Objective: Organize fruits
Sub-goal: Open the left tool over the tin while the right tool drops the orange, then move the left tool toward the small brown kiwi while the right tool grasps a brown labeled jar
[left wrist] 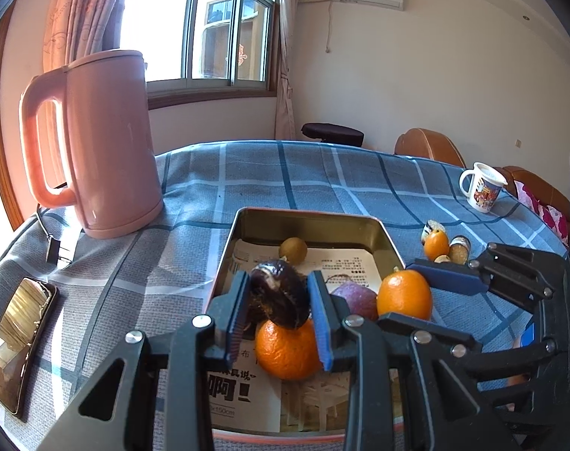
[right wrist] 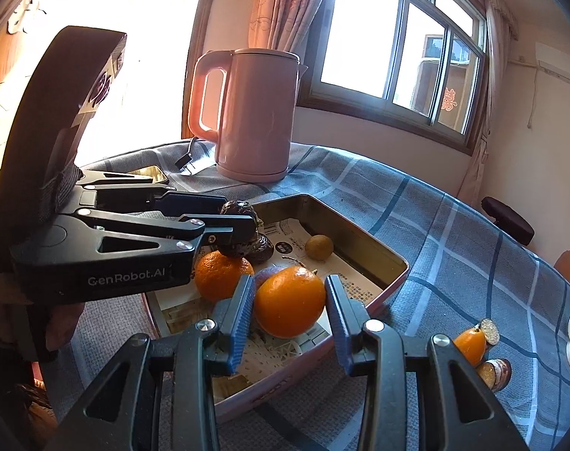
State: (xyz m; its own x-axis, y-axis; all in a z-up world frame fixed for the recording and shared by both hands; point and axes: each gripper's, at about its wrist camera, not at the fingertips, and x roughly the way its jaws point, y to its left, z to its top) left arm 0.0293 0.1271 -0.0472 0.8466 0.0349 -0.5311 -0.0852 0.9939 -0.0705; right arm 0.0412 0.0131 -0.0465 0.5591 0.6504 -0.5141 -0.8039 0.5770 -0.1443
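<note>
Gold-coloured metal tray point(left wrist: 367, 225) sits mid-frame on the blue checked tablecloth point(left wrist: 285, 173), lined with printed paper, and that's where most of the fruit is. Left gripper point(left wrist: 279, 293) has its blue pads pinched on a dark brown wrinkly fruit point(left wrist: 281, 293), held right over the tray just above a loose orange point(left wrist: 286, 349). Right gripper point(right wrist: 289, 300) is clamped on another orange point(right wrist: 289, 300), also over the tray, near its lower right edge in the right wrist view. Both sets of fingers are only a fruit's width apart, nothing slack. Down in the tray there's also a small greenish-brown fruit point(left wrist: 293, 250) toward the far end and a purple fruit point(left wrist: 354, 295) tucked beside the held orange. Off to the right on the cloth, a small orange point(left wrist: 436, 244) sits with a few little jars point(left wrist: 459, 250) touching it. Pink kettle point(left wrist: 97, 143) stands at the left, a phone point(left wrist: 18, 342) lower left, a printed mug point(left wrist: 482, 188) far right.
</note>
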